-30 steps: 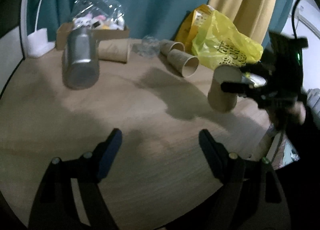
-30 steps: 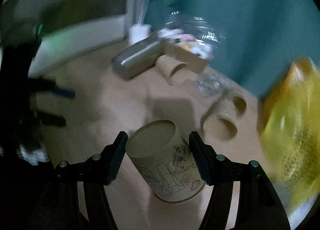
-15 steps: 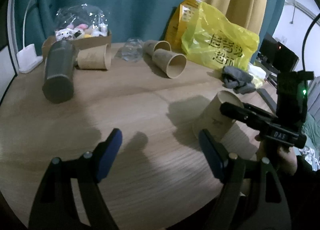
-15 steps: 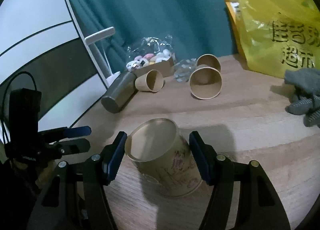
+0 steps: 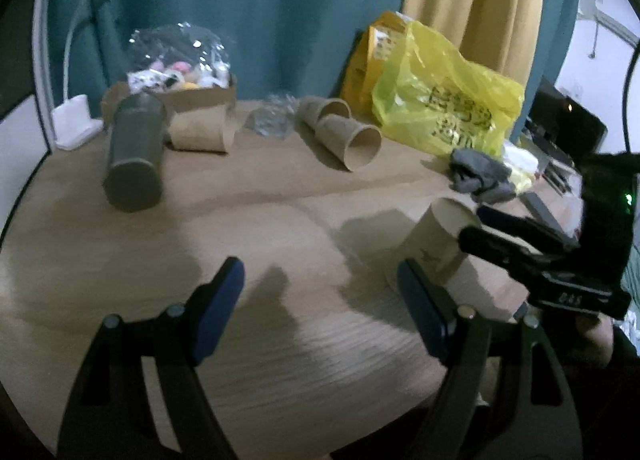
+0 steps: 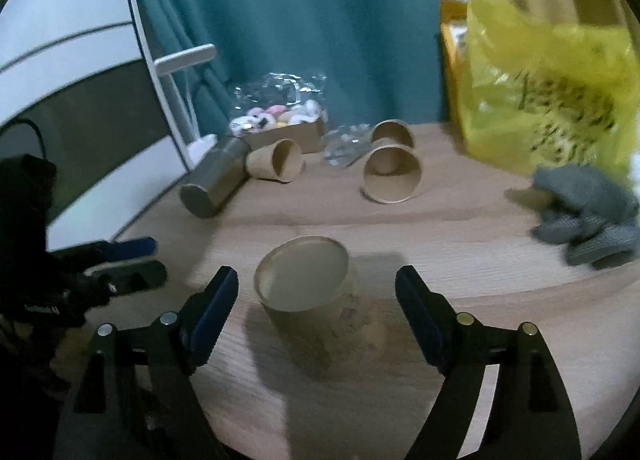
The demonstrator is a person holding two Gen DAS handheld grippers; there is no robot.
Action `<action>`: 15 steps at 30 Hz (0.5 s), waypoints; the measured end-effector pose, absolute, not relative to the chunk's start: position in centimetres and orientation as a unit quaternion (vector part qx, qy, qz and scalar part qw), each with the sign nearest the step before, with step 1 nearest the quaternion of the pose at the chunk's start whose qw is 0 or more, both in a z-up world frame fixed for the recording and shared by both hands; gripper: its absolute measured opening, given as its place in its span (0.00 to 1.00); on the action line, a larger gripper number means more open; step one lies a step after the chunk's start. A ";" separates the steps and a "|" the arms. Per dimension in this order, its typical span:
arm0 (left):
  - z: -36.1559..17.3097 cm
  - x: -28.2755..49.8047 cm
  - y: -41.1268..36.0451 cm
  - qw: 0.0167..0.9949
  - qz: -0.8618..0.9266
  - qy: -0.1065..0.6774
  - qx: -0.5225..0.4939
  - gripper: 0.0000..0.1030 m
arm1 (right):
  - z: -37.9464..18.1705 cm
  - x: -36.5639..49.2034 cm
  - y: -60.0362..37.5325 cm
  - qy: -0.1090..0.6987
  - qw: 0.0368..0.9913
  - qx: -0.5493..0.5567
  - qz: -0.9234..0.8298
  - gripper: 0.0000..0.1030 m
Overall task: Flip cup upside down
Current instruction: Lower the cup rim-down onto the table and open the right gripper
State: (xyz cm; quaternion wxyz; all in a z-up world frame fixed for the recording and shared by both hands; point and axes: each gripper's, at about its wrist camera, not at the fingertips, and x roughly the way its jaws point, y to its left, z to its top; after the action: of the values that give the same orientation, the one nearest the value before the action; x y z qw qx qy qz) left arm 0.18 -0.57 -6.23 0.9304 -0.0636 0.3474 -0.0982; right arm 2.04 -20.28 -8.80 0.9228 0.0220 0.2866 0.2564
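Note:
A brown paper cup [image 6: 308,300] with a printed drawing stands upside down on the wooden table [image 6: 460,228], flat base up, between the fingers of my right gripper [image 6: 316,308]. The right gripper is open and its pads stand clear of the cup on both sides. In the left wrist view the same cup [image 5: 432,244] is at the right, with the right gripper around it. My left gripper [image 5: 320,308] is open and empty over the table's near part, left of the cup.
Several paper cups [image 6: 394,176] lie on their sides at the back, beside a metal flask [image 6: 214,184], a cardboard box of wrapped sweets [image 6: 280,128] and crumpled plastic. A yellow bag [image 6: 548,100] and grey gloves [image 6: 588,216] are at the right. A white lamp [image 5: 76,60] stands back left.
The right gripper set the cup down mouth-down on the table and opened, letting go of it. The left gripper stayed open and shifted a little.

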 end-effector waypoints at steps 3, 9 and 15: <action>-5.9 -1.0 -0.2 0.938 -0.075 0.332 -0.069 0.78 | -7.7 1.0 -20.4 0.294 0.929 -0.006 0.224 0.81; -7.1 -3.4 -0.4 0.939 -0.036 0.332 -0.087 0.78 | -7.1 -0.9 -21.2 0.324 0.930 -0.034 0.172 0.81; -7.7 -5.1 -0.2 0.936 -0.024 0.335 -0.106 0.78 | -7.8 -2.3 -21.4 0.336 0.927 -0.025 0.164 0.81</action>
State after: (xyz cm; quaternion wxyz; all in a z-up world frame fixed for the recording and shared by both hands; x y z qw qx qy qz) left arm -5.14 -0.18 -7.74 0.9361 -0.1058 0.3347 -0.0235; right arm -2.34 -21.45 -7.83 0.9271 -0.0247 0.3364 0.1637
